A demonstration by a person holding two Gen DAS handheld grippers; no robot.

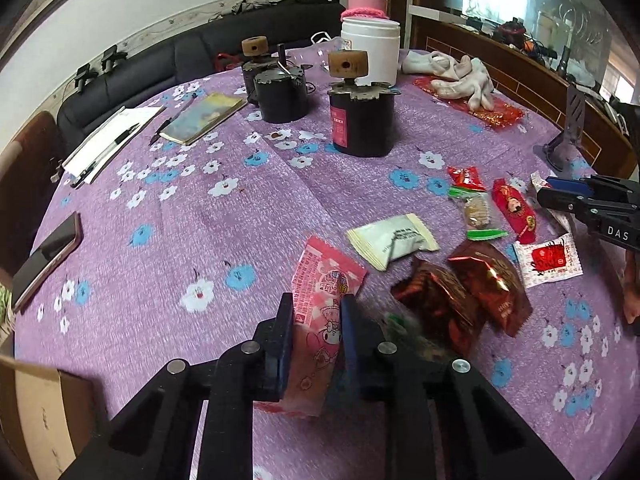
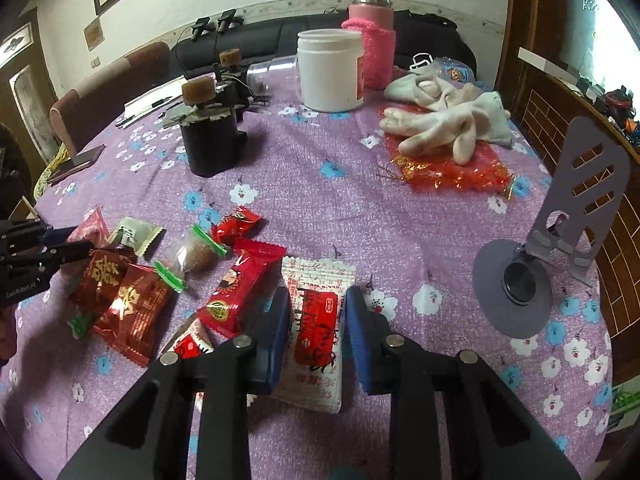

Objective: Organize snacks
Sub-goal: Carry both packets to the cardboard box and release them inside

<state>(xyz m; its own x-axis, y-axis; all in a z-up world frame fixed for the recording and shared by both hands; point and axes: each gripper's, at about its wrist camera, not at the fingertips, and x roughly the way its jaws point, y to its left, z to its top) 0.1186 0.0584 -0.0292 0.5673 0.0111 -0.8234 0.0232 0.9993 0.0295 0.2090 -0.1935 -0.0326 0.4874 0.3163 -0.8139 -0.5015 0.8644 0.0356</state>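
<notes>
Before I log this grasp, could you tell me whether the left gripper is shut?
Shut: the left gripper pinches the pink packet between both fingers.

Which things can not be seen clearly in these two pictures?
- Left wrist view: a snack beside the left gripper is motion-blurred; type unreadable.
- Left wrist view: cardboard box cut by the frame edge; contents hidden.
- Right wrist view: small white-red packet partly hidden behind the right gripper.

Nine snack packets (image 2: 240,292) across lower left, perhaps a tenth, a blurred green scrap. Three dark canisters (image 1: 362,120) at upper middle. One white tub (image 1: 370,52), one pink bottle (image 1: 366,0), one phone (image 1: 48,256), one grey stand (image 2: 560,240).
</notes>
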